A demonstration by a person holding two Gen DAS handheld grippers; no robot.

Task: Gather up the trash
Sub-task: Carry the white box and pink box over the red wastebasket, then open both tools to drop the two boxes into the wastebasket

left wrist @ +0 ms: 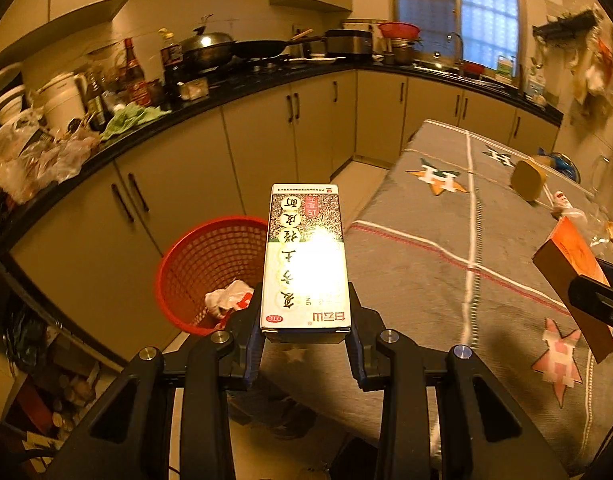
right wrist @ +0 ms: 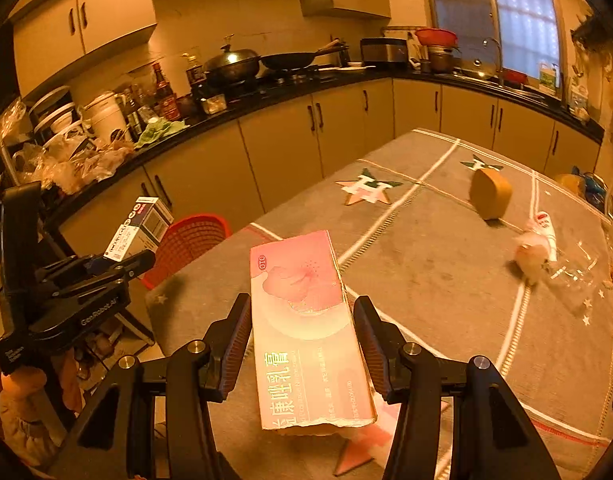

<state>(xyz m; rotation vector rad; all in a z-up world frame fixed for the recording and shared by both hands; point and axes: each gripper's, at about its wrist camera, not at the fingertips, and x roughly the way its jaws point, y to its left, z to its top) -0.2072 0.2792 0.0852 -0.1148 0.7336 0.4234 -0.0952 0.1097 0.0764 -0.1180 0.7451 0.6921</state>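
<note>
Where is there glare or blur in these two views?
Left wrist view: a white glare spot washes out the print on the white medicine box. Right wrist view: no such glare on the pink box; the small trash far across the table looks blurred.

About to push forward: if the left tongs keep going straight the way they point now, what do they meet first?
Probably the cabinet doors under the counter. The left tongs hold the white medicine box, passing above the red basket; depth is unclear.

The red basket (right wrist: 194, 240) is half hidden behind the desk (right wrist: 446, 280) edge and left tongs (right wrist: 118, 264). The white tube (right wrist: 540, 236) is blurred; the pink box's (right wrist: 306, 328) small print is unreadable.
</note>
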